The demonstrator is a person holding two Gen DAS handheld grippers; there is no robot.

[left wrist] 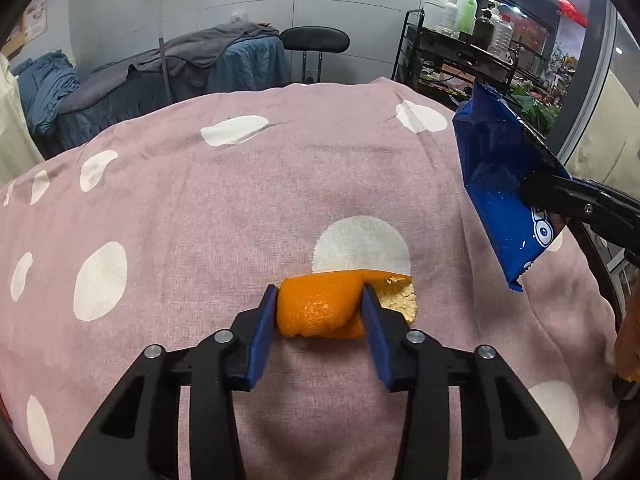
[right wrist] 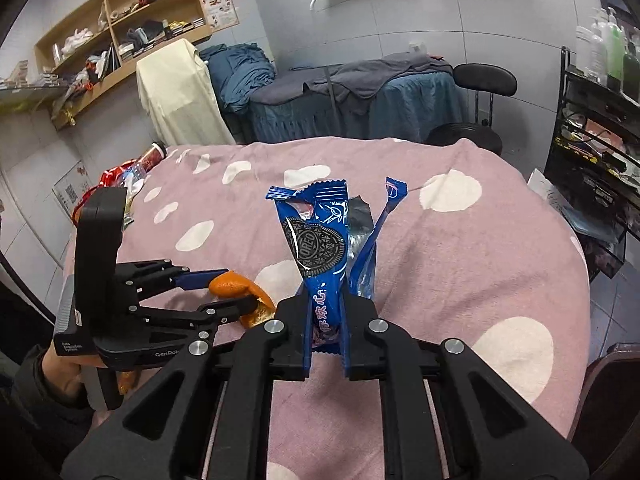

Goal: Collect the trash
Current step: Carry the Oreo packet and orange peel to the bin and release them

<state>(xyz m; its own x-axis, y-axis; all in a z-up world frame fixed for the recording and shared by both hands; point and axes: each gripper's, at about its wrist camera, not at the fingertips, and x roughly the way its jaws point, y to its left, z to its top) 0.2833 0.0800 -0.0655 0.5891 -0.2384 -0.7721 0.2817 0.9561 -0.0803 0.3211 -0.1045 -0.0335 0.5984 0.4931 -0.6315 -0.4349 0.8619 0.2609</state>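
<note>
left wrist view
left gripper (left wrist: 320, 304): jaws part-closed, blue pads touching both flanks of the orange peel (left wrist: 320, 308), peel between the tips on the spotted pink cloth (left wrist: 200, 208)
grip tip: squeeze gently, peel looks curled and soft; lift straight so the pithy flap outside the right pad doesn't tear
hidden: peel underside

right wrist view
right gripper (right wrist: 325, 312): jaws pinched tight on the blue Oreo wrapper (right wrist: 320, 240), wrapper standing up past the tips
tip: keep it clamped, carry clear of the left gripper
unclear: no bin visible; clutter at the far-left edge too small to identify
</note>
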